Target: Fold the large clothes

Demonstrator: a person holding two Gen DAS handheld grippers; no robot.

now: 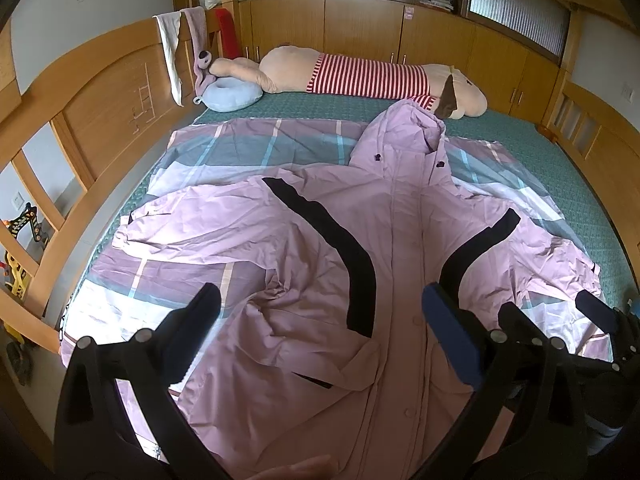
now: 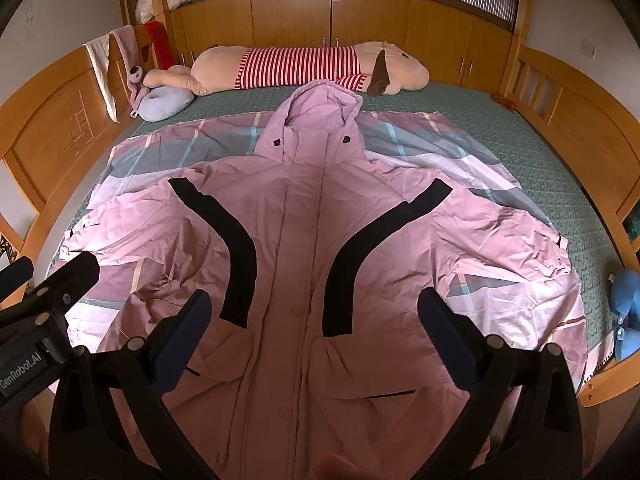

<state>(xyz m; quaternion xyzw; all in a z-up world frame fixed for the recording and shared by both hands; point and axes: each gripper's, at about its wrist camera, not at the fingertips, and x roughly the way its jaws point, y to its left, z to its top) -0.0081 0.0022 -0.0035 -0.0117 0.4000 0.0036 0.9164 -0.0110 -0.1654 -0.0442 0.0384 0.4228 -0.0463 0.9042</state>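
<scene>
A large pink hooded jacket (image 1: 396, 248) with black curved stripes lies face up and spread out on a plaid sheet (image 1: 224, 148) on the bed. Its hood points to the far side and its sleeves are spread to both sides. It also shows in the right wrist view (image 2: 300, 248). My left gripper (image 1: 320, 300) is open and empty above the jacket's lower left part. My right gripper (image 2: 312, 300) is open and empty above the jacket's lower middle. The right gripper also shows at the right edge of the left wrist view (image 1: 592, 320), and the left gripper at the left edge of the right wrist view (image 2: 48, 280).
A long plush dog (image 2: 300, 68) in a red striped shirt lies along the far side of the bed. A blue neck pillow (image 2: 164, 100) sits at the far left. Wooden bed rails (image 2: 580, 140) stand on both sides. A blue plush toy (image 2: 626, 304) lies at the right edge.
</scene>
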